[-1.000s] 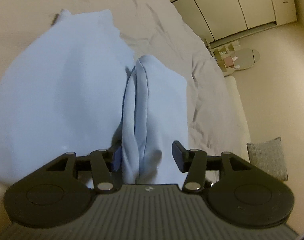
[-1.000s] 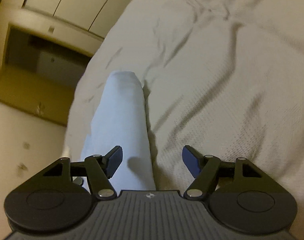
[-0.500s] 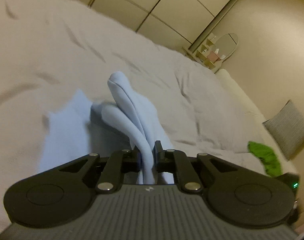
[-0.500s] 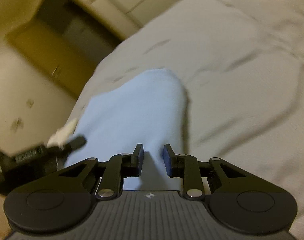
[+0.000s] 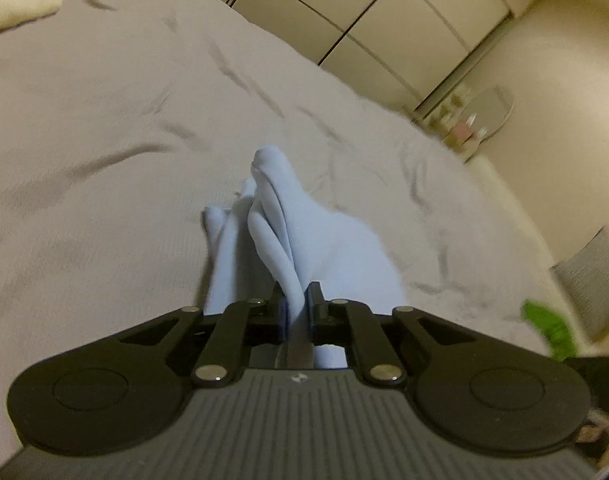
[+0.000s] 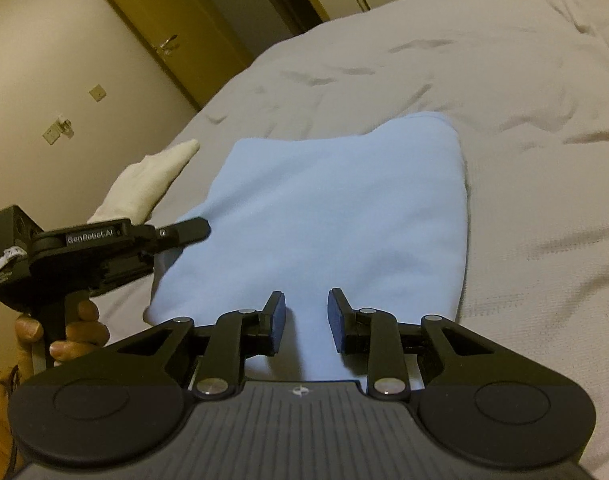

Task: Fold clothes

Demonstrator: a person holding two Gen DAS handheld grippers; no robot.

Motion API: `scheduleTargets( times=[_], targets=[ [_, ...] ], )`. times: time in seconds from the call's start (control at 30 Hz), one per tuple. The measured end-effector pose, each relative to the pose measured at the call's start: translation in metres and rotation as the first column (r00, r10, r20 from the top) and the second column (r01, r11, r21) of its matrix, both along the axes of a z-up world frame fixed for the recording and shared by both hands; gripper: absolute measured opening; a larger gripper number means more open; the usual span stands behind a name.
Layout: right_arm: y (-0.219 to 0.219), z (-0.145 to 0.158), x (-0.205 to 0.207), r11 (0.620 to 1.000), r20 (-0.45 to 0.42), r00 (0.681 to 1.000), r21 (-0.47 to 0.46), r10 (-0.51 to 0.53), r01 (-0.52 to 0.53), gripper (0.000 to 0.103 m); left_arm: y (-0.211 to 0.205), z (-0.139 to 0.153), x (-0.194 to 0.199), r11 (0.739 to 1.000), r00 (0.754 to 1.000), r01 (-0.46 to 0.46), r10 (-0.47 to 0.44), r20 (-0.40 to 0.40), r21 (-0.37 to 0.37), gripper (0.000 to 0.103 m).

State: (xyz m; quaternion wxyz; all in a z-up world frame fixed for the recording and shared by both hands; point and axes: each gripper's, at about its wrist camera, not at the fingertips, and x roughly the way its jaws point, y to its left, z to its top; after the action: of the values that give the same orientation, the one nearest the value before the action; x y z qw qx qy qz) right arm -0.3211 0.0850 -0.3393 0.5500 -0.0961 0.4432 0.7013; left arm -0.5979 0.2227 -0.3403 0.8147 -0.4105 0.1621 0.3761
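Note:
A light-blue garment point(image 6: 336, 208) is held up over the grey bed point(image 6: 524, 80). In the left wrist view it shows as a bunched fold point(image 5: 288, 232) running into my left gripper point(image 5: 298, 300), which is shut on it. In the right wrist view my right gripper point(image 6: 306, 320) has its jaws narrowed on a thick fold of the garment's near edge, and cloth fills the gap between the pads. The left gripper point(image 6: 198, 230) shows there too, at the garment's left edge, with a hand point(image 6: 68, 328) around its handle.
A white cloth point(image 6: 144, 184) lies at the bed's left edge. A green item point(image 5: 552, 328) and a grey cushion point(image 5: 592, 272) sit near the right side. Wardrobe doors point(image 5: 384, 20), a mirror point(image 5: 488, 112) and a wooden door point(image 6: 176, 32) lie beyond the bed.
Both grippers went from open around the garment to shut on it. They lifted it off the bed and rolled, so it now hangs bunched from the left one.

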Motion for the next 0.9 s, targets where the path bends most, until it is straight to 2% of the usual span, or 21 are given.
scheduleTargets(
  times=[0.03, 0.1, 0.13, 0.23, 0.3, 0.37, 0.43, 0.5, 0.57, 0.6, 0.63, 0.67, 0.73, 0.77, 0.87, 0.9],
  targets=[
    [0.011, -0.007, -0.001, 1.000, 0.007, 1.000, -0.009, 0.004, -0.004, 0.029, 0.001, -0.004, 0.004, 1.000, 0.999, -0.004, 0.004, -0.035, 0.004, 0.007],
    [0.020, -0.013, -0.008, 1.000, 0.037, 0.999, -0.016, 0.018, -0.018, 0.030, 0.000, -0.012, 0.008, 0.999, 0.999, -0.030, 0.029, -0.035, -0.022, 0.007],
    [0.021, -0.012, -0.013, 0.999, 0.056, 0.998, -0.019, 0.028, -0.027, 0.031, -0.005, -0.008, 0.002, 0.999, 0.999, -0.035, 0.035, -0.028, 0.002, 0.006],
    [0.018, -0.009, -0.024, 0.997, 0.087, 0.993, 0.006, 0.073, -0.074, 0.033, -0.007, -0.007, 0.003, 0.998, 0.997, -0.031, 0.035, -0.074, 0.046, 0.008],
    [0.016, -0.012, -0.024, 0.997, 0.087, 0.993, 0.015, 0.074, -0.076, 0.033, -0.006, -0.016, 0.008, 0.999, 0.995, -0.041, 0.042, -0.093, 0.012, 0.008],
    [0.010, -0.010, -0.009, 0.998, 0.016, 0.998, 0.024, 0.055, -0.055, 0.034, -0.012, -0.011, 0.010, 0.998, 0.993, -0.050, 0.053, -0.107, 0.030, 0.008],
    [-0.001, -0.008, 0.016, 0.999, -0.076, 0.997, 0.032, -0.011, 0.013, 0.050, -0.018, -0.004, 0.011, 0.997, 0.991, -0.053, 0.059, -0.117, 0.049, 0.008],
    [-0.012, -0.006, 0.045, 0.994, -0.150, 0.984, 0.033, -0.099, 0.105, 0.052, -0.020, -0.001, 0.012, 0.997, 0.991, -0.055, 0.061, -0.120, 0.049, 0.007],
    [-0.019, -0.011, 0.068, 0.984, -0.170, 0.969, -0.004, -0.177, 0.179, 0.053, -0.021, -0.002, 0.011, 0.997, 0.991, -0.059, 0.065, -0.121, 0.049, 0.007],
    [-0.021, -0.015, 0.077, 0.978, -0.174, 0.962, -0.031, -0.210, 0.208, 0.050, -0.022, -0.002, 0.012, 0.997, 0.990, -0.061, 0.067, -0.122, 0.054, 0.007],
    [-0.023, -0.021, 0.080, 0.976, -0.186, 0.958, -0.049, -0.218, 0.212, 0.039, -0.023, -0.002, 0.015, 0.996, 0.989, -0.063, 0.070, -0.130, 0.060, 0.007],
    [-0.023, -0.027, 0.078, 0.977, -0.191, 0.958, -0.056, -0.214, 0.207, 0.035, -0.025, -0.004, 0.012, 0.996, 0.988, -0.069, 0.076, -0.136, 0.060, 0.006],
    [-0.024, -0.038, 0.073, 0.978, -0.201, 0.958, -0.068, -0.206, 0.196, 0.031, -0.031, -0.003, 0.005, 0.994, 0.987, -0.082, 0.091, -0.136, 0.069, 0.004],
    [-0.025, -0.041, 0.070, 0.980, -0.195, 0.960, -0.066, -0.199, 0.190, 0.031, -0.036, 0.000, 0.001, 0.993, 0.987, -0.090, 0.099, -0.130, 0.078, 0.004],
    [-0.026, -0.021, 0.049, 0.990, -0.043, 0.990, 0.019, -0.136, 0.137, 0.031, -0.047, 0.009, -0.004, 0.986, 0.985, -0.089, 0.108, -0.135, 0.140, 0.003],
    [-0.026, -0.016, 0.041, 0.993, 0.015, 0.994, 0.042, -0.112, 0.111, 0.031, -0.045, 0.006, -0.005, 0.987, 0.982, -0.097, 0.115, -0.148, 0.125, 0.003]
  ],
)
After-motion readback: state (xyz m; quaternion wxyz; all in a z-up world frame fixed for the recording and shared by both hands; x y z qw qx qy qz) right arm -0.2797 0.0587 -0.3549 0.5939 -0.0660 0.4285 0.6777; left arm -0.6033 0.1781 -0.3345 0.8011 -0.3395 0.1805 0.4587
